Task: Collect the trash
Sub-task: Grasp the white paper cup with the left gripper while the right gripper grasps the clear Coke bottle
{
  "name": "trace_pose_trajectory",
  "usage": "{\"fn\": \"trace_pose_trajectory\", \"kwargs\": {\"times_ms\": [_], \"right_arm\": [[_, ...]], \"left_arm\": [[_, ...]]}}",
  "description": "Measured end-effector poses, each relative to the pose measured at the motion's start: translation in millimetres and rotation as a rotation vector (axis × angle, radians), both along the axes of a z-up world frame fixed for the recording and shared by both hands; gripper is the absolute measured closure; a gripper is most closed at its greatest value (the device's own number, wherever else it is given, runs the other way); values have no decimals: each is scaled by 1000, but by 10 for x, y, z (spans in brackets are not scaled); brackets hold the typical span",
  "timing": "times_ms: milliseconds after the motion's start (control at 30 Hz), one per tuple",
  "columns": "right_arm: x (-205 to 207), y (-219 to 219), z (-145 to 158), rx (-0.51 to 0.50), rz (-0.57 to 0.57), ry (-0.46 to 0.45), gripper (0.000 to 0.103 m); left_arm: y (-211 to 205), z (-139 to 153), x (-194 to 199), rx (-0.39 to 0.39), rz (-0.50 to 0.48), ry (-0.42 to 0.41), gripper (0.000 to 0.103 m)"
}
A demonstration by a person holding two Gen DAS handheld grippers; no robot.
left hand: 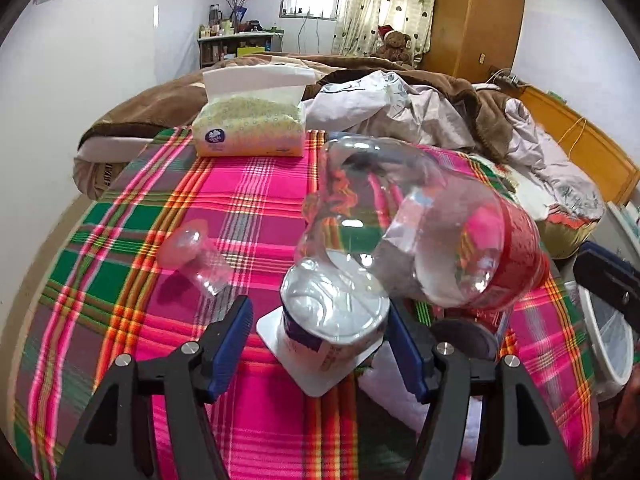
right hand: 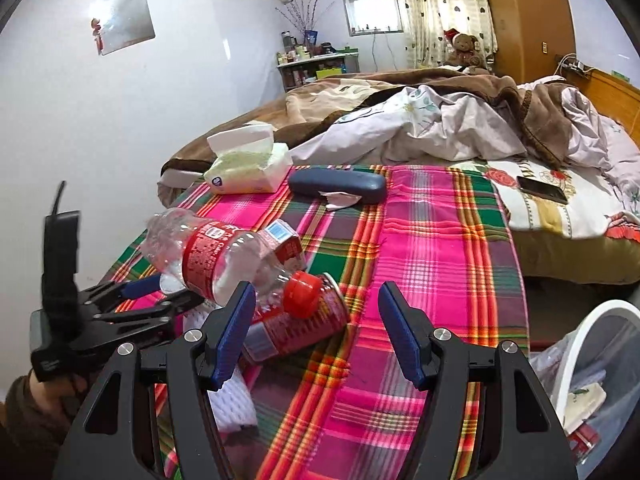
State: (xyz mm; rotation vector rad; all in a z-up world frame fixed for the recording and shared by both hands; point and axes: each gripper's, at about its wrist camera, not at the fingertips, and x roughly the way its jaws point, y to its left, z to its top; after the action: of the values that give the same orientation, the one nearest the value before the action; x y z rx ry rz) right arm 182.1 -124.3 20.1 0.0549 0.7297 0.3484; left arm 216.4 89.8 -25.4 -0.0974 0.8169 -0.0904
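— How far along are you with the rubbish?

— Early, I'd judge. The bin (right hand: 568,364) at the lower right of my right view has a few bits in its liner, but most of the trash lies on the plaid cloth (right hand: 432,260).

— What's the biggest piece left?

— The plastic bottle (right hand: 216,256), crumpled, red-labelled, left of centre in that view. It lies tilted, its red cap over the red can (right hand: 296,328), which is on its side on the cloth.

— Is your left gripper holding it?

— I don't think so. My left gripper (left hand: 320,320) has its jaws apart around a white cup (left hand: 304,344) under the bottle's clear end. One pad touches the cup and the other stands clear, so it isn't squeezing anything.

— And the right?

— My right gripper (right hand: 320,332) hangs wide and empty above the can.

— Smaller things?

— A foam net (right hand: 234,408) at the bottom left, a clear plastic piece (left hand: 192,256) left of centre in the left view, and a paper scrap (right hand: 340,200) beside the glasses case (right hand: 336,184). None of them is in the bin yet.
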Motion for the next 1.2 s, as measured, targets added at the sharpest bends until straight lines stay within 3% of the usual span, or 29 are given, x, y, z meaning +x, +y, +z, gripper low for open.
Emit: {"fn": "trace_pose_trajectory", "kwargs": {"times_ms": [100,167,433,567,633,900,1200], "right_arm": [[9,68,7,-10,15,-2,38],[16,110,22,-13,32,-7,38],[34,308,115,-27,127,-52,38],[81,485,136,-39,201,-57,38],[95,598,113,-61,231,-46,38],[-27,955,-65,-160,375,16,38],[116,1341,-155,-257,422,4,38]], "left_arm": [[48,-2,-3,-34,9,-6,36],[105,-6,-23,-54,13,-2,49],[459,14,-203,-81,78,-3,49],[658,16,-364,-46,134,-11,49],[783,9,-429,-87,149,-4,49],[1108,-12,-637,-72,214,-6,49],[1212,-16,-715,-73,214,-5,49]]}}
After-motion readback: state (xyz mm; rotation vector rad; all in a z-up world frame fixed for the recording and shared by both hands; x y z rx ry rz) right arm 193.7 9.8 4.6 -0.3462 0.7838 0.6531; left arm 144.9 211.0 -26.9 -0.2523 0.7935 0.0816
